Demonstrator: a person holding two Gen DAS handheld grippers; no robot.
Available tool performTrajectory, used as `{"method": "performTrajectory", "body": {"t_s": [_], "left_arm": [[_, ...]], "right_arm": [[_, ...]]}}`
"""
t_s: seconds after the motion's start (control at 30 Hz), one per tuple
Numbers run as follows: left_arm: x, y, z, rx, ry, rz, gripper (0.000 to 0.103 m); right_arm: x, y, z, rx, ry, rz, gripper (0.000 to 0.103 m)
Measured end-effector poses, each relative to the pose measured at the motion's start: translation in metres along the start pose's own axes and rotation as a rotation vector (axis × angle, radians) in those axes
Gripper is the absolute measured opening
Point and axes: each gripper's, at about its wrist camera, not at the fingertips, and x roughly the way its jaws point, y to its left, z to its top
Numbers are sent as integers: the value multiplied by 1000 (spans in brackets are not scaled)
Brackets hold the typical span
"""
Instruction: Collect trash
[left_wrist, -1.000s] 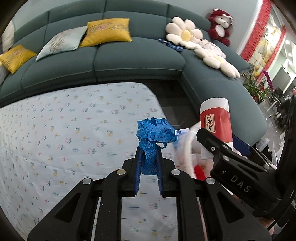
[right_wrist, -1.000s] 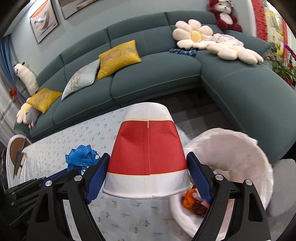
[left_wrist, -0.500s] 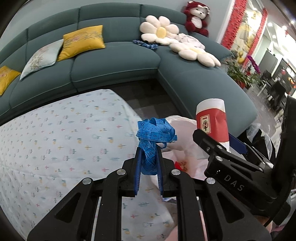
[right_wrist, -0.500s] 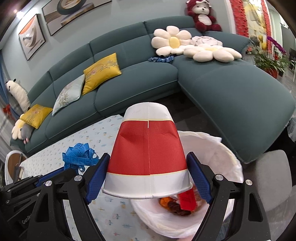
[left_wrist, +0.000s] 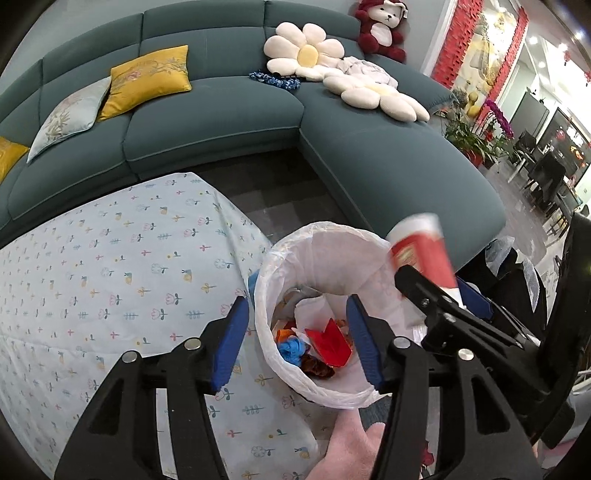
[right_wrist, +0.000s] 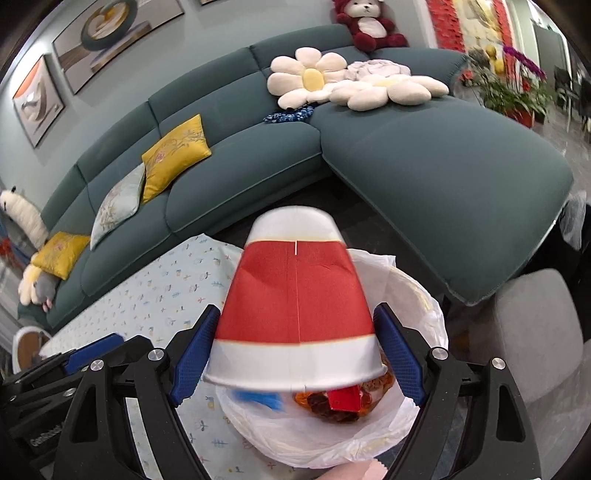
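While the left gripper (left_wrist: 297, 339) gapes empty above the lined bin (left_wrist: 266, 306), the right gripper (right_wrist: 295, 356) clamps a paper cup (right_wrist: 295, 295).

A table draped in a pale blue cloth (left_wrist: 122, 266) printed with small flowers fills the lower left of both views; its bare patterned surface shows no loose items in the visible area. Beside its corner, a bin lined with a white bag (left_wrist: 321, 243) stands over dark checkered floor (left_wrist: 284, 184), holding red, orange and blue scraps (left_wrist: 317, 343).
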Motion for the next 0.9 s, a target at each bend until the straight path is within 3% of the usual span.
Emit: {"method": "performTrajectory", "body": {"t_s": [0.53,0.9], "left_arm": [[-10,13,-13,-10,-3,57,52],[-25,22,-32,13,-21,120,56]], "right_arm": [[-14,2,-11,-17,26,-5,81],[-50,27,-25,-142,-4,-102,84]]}}
